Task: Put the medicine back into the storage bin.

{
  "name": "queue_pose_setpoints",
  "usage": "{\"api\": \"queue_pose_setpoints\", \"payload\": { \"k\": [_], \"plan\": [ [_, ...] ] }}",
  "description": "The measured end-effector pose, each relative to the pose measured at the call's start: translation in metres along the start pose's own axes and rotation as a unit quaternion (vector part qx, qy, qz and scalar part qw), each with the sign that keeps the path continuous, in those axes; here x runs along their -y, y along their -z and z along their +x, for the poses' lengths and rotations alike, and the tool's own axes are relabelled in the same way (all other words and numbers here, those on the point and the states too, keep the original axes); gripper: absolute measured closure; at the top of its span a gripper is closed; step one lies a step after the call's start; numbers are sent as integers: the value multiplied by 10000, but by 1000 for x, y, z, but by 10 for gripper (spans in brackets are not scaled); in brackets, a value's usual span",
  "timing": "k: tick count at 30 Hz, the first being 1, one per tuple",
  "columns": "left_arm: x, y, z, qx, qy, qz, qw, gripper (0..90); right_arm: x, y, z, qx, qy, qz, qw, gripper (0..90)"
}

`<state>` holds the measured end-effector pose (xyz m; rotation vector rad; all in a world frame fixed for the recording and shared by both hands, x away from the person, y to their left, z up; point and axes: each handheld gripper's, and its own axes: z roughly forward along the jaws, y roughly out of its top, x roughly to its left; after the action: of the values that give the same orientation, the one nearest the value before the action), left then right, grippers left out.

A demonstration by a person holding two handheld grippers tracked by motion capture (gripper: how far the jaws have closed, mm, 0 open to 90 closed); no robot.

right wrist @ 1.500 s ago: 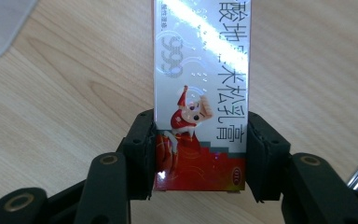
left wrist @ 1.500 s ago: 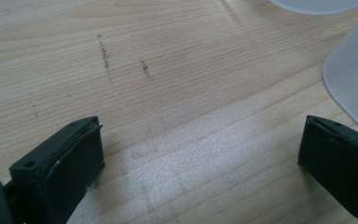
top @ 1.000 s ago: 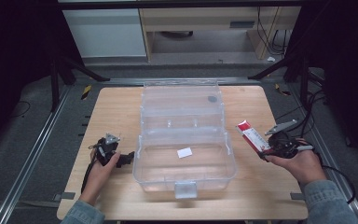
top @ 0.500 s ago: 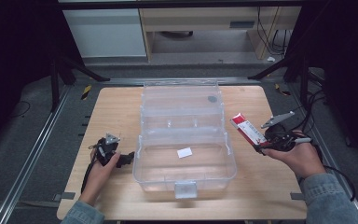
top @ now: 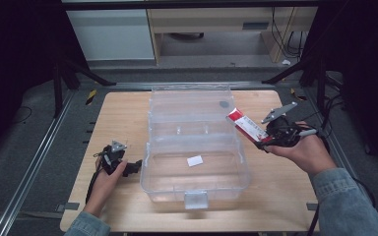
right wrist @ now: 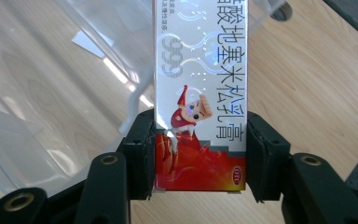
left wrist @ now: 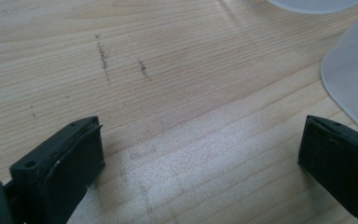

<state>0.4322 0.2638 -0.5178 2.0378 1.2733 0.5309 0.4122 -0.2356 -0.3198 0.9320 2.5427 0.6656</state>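
Spreading across the middle of the high view is a pale wooden worktop (top: 113, 118), standing on a dark floor with metal rails (top: 34, 162) along its sides; behind it sit a white cabinet (top: 118, 34) and a wooden shelf unit (top: 211, 24) with cables at the far right.

At the left, a hand in a denim sleeve rests on the worktop, holding the left gripper (top: 135, 166) just beside the clear plastic box (top: 197, 189). In the left gripper view its fingers (left wrist: 60, 172) stand wide apart, released, with bare wood grain between them and a curved corner of the box at the right edge.

The box sits at the centre of the worktop, its lid (top: 189, 105) thrown open and lying back on the far side. Inside the box a small white slip (top: 195, 161) lies on the bottom; a dark round spot shows on the lid.

At the right, the right gripper (top: 265, 142) is raised just beside the box's right wall. Its fingers (right wrist: 140, 154) are clenched on the lower end of a red-and-white carton (top: 247, 126) printed with a cartoon figure and Chinese characters. The carton tilts up and inward, its free end over the edge of the box and lid.
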Motion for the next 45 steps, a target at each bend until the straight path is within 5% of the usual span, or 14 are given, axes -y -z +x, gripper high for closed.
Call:
{"api": "queue_pose_setpoints", "payload": {
  "k": [18,33,45],
  "plan": [
    [0,0,0,0,-1,-7,10000,0,-52,-19,34,-328,709,6,9969,514],
    [0,0,0,-1,-2,-2,10000,0,-69,-27,52,-545,1122,112,9921,514],
    [0,0,0,-1,-3,-2,10000,0,-79,-37,71,-834,1550,165,9842,514]
  ]
}}
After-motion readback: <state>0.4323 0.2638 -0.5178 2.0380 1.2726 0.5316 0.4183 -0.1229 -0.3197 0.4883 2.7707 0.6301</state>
